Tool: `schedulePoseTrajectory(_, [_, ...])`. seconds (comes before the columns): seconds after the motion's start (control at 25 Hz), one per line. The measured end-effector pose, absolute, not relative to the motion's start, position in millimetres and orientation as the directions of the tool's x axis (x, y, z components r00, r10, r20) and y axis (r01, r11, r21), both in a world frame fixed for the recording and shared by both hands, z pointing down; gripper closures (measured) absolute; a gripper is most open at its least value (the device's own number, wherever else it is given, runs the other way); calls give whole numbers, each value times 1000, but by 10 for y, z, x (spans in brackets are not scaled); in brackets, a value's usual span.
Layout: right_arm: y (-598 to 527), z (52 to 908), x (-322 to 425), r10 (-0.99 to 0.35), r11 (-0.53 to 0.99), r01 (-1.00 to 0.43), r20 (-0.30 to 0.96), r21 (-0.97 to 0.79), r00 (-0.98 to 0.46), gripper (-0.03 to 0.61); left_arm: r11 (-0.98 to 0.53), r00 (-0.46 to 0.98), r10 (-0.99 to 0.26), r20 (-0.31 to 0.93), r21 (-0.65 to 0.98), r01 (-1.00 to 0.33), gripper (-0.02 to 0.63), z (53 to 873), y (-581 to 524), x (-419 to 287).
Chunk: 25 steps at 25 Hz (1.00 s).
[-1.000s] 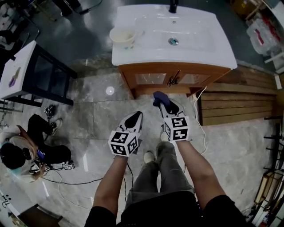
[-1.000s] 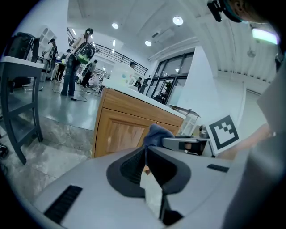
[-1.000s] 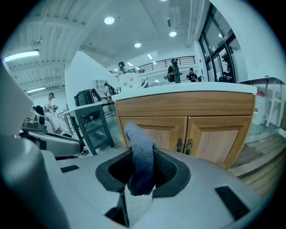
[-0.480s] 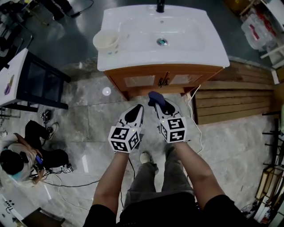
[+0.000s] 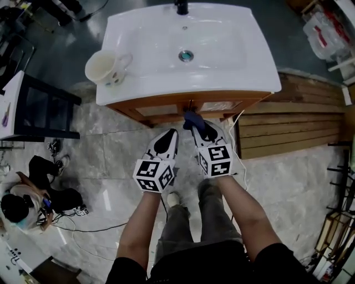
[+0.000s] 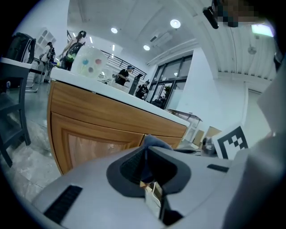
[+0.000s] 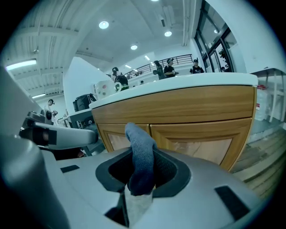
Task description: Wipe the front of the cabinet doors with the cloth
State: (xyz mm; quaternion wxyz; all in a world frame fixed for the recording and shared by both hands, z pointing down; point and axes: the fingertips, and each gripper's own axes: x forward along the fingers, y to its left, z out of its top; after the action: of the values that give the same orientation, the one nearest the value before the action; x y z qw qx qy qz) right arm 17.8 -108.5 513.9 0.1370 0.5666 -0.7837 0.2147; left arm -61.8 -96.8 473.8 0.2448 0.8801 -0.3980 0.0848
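A wooden vanity cabinet with two panelled doors (image 5: 166,109) stands under a white sink top (image 5: 233,66). My right gripper (image 5: 197,126) is shut on a blue cloth (image 5: 193,118), whose tip is close to the seam between the doors, just under the counter edge. In the right gripper view the cloth (image 7: 141,159) stands up between the jaws in front of the doors (image 7: 201,145); I cannot tell whether it touches them. My left gripper (image 5: 167,140) hangs beside it to the left, shut with nothing in it, a short way off the left door (image 6: 89,143).
A cream cup (image 5: 105,67) stands on the sink top's left corner, with a black faucet (image 5: 181,6) at the back. A dark-framed white table (image 5: 33,108) is to the left, wooden planks (image 5: 288,122) to the right. A person (image 5: 22,202) crouches at the lower left with cables on the marble floor.
Both grippers and the camera have moved forward toward the cabinet. The cloth's tip has gone from well short of the doors to just under the counter edge.
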Motion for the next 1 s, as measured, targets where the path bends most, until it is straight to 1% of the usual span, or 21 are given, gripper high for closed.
schedulePoseTrajectory(0.4, [-1373,5237,858,-831,246,-948,459,-203,-314,468,-550,663,-645,379,373,-748,592,4894,-1181,-30])
schedulePoseTrajectory(0.56, [-1357,5229,1139,-839,230,-953,455,-199,-298,468,-562,679,-621,391,381,-734,592,4975,-1190,215])
schedulePoseTrajectory(1.0, [-1231,5246,2134,-890,95,-979,426,-180,-164,468,-651,757,-535,377,388,-653,594,5075,-1210,1074])
